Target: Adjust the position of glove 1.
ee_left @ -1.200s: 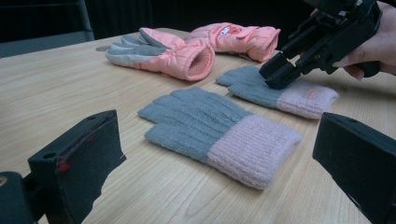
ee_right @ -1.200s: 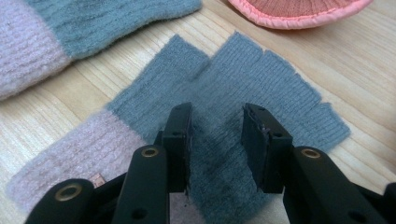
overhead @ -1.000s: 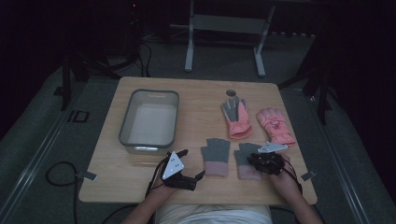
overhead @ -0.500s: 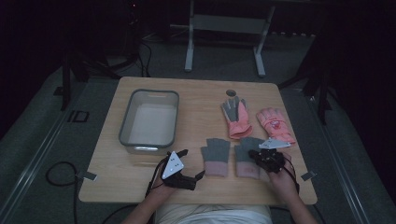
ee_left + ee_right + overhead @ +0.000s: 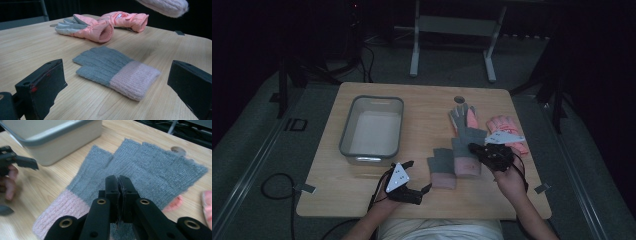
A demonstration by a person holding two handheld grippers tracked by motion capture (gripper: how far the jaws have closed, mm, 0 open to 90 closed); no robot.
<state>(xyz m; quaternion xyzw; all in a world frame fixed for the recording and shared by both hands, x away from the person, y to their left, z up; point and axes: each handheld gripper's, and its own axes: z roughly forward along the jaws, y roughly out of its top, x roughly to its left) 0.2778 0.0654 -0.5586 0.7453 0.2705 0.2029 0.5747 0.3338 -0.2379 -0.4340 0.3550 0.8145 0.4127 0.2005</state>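
Observation:
My right gripper (image 5: 474, 148) (image 5: 119, 181) is shut on a grey knit glove with a pink cuff (image 5: 466, 145) (image 5: 150, 167), pinching the fabric near its middle and holding it above the table. A matching knit glove (image 5: 442, 167) (image 5: 117, 70) lies flat on the wood to its left. My left gripper (image 5: 417, 176) (image 5: 115, 82) rests near the front edge, open, its jaws on either side of that lying glove without touching it. Two pink padded gloves (image 5: 469, 116) (image 5: 504, 127) lie behind; in the left gripper view they are the nearer (image 5: 87, 27) and the farther (image 5: 127, 18).
A grey bin (image 5: 372, 100) (image 5: 62, 135), empty, stands at the left of the wooden table (image 5: 422, 100). A small round hole (image 5: 458, 99) is in the tabletop behind the pink gloves. Stand legs and cables are on the dark floor beyond.
My right gripper has risen and lifted the knit glove off the table; the glove's fingers now hang over the nearer pink glove. The left gripper has stayed put.

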